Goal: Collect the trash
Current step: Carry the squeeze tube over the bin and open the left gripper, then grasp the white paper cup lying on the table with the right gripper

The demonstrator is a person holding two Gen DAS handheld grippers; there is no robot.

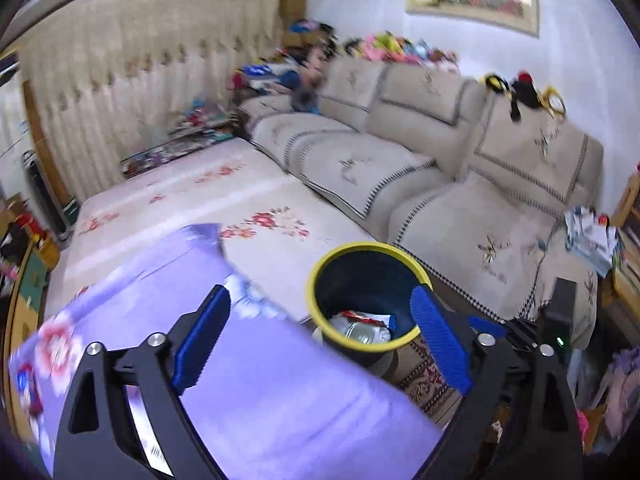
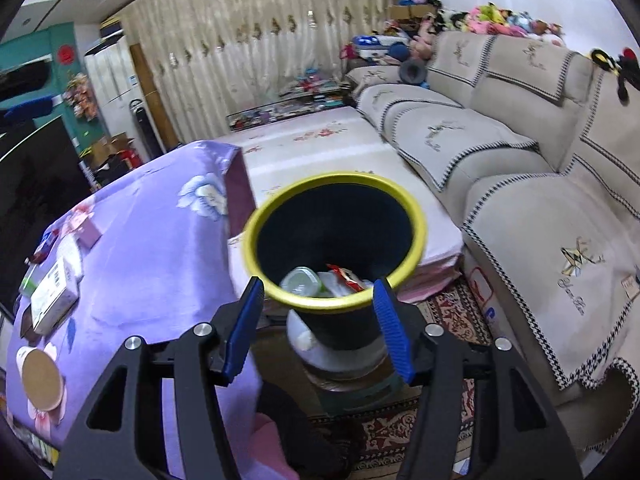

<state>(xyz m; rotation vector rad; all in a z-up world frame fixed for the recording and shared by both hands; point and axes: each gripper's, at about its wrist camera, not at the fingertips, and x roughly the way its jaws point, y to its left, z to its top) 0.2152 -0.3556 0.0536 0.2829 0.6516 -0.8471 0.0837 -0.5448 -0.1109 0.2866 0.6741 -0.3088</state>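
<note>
Beige sofa (image 2: 500, 152) fills the upper right. Centre frame, the yellow-rimmed trash bin (image 2: 336, 240) holds wrappers; the right gripper (image 2: 318, 300) brackets its rim half-open, the left gripper (image 1: 320, 312) gapes wide, empty.

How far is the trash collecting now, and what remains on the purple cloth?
Done: the yellow-rimmed bin already holds a clear bottle and a red wrapper. In hand: nothing; the left gripper is open and empty, and the right gripper hangs open at the bin's near rim. Left: a white box, a round brown disc and small items sit on the purple cloth; whether these are trash is unclear.
</note>
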